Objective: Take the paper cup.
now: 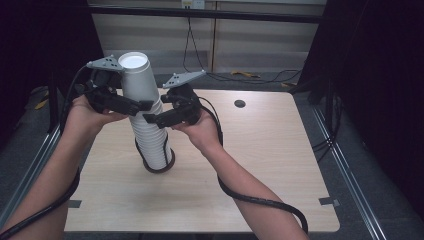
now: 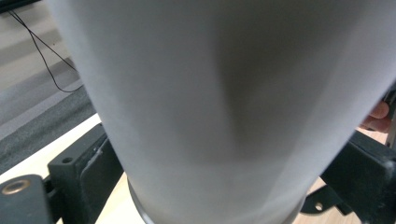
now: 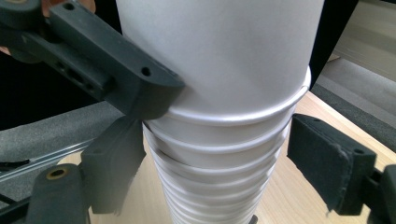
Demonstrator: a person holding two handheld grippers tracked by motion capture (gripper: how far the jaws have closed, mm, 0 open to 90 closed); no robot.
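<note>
A tall stack of upturned white paper cups (image 1: 152, 140) stands in a black ring (image 1: 159, 169) on the light wooden table (image 1: 270, 160). The top cup (image 1: 136, 75) sits loosely over the stack, higher than the rest. My left gripper (image 1: 141, 100) straddles this top cup (image 2: 224, 93). Its jaws lie close along both walls without squeezing them, and I read it as open. Just below, my right gripper (image 1: 156, 116) is shut on the stack (image 3: 219, 154), a pad at each side of the stacked rims. In the right gripper view the left gripper's jaw rests against the top cup (image 3: 224, 56) above its rim.
A small round hole (image 1: 239, 103) is in the table's far right part. Black cables trail from both grippers across the forearms. Metal rails run along both table sides, and dark curtains stand left and right. Wires lie on the floor behind.
</note>
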